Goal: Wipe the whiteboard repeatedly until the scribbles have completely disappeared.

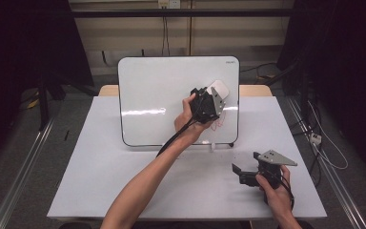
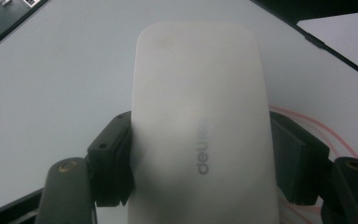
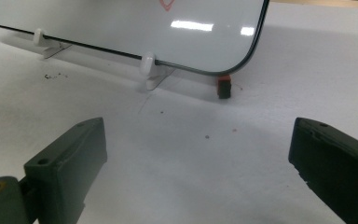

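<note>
I have the white whiteboard eraser [image 2: 203, 135] clamped between my left gripper [image 1: 208, 101]'s jaws, the pads pressing on its two long sides, and I hold it up against the right part of the whiteboard [image 1: 157, 90], which stands tilted back on small white clip feet [image 3: 148, 65] on the grey table [image 1: 124, 176]. In the left gripper view the eraser lies flat on the board, and thin red marker lines [image 2: 328, 133] curl out from under its right edge; in the high view the same red scribble [image 1: 219, 121] shows just below my gripper, so I judge the wiping is not yet finished. My right gripper [image 1: 245, 174] rests low near the table's right front, well apart from the board, its jaws standing wide apart with nothing between them. In its view a small red-and-black piece, perhaps a marker cap [image 3: 223, 87], sits on the table just beside the board's lower corner. The risks as I see them: the board only leans on its feet, so if I press too hard while wiping it could slide back or tip over, with no other hand steadying it. The eraser's smooth rounded sides could also slip or twist in my grip, leaving me dragging a jaw across the surface. A sweep that runs low might knock that small piece off its place.
</note>
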The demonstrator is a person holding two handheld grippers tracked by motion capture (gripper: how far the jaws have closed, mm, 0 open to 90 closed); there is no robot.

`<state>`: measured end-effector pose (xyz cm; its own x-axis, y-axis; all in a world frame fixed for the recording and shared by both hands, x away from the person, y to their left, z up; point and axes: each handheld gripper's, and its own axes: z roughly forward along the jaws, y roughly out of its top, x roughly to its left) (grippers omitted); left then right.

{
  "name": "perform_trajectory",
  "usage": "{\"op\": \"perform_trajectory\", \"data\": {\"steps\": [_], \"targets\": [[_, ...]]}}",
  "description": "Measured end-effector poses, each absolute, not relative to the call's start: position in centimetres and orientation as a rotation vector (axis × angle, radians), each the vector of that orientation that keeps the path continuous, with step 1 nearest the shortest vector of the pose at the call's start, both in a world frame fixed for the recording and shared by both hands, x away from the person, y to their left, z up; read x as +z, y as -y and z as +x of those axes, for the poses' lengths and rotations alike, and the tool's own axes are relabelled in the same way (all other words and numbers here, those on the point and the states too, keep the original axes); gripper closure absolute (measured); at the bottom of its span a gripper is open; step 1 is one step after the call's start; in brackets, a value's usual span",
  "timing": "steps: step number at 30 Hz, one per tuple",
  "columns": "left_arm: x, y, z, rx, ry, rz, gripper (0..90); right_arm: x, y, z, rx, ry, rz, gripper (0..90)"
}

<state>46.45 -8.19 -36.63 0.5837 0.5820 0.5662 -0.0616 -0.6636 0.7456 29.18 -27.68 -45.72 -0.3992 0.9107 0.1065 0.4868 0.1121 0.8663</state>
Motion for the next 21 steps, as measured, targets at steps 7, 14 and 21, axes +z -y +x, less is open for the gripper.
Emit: {"op": "perform_trajectory", "data": {"steps": [7,14,21], "targets": [[-36.1,8.4,46.9,1.079,-0.411,2.073,31.1,-45.7,27.7,29.2,1.225,-1.938,1.354,4.2],[-35.0,8.6,47.8,1.072,-0.416,2.065,31.1,-45.7,27.7,29.2,1.228,-1.934,1.36,4.2],[-33.9,9.0,48.8,1.064,-0.461,2.045,31.1,-45.7,27.8,29.2,1.234,-1.931,1.366,4.2]]}}
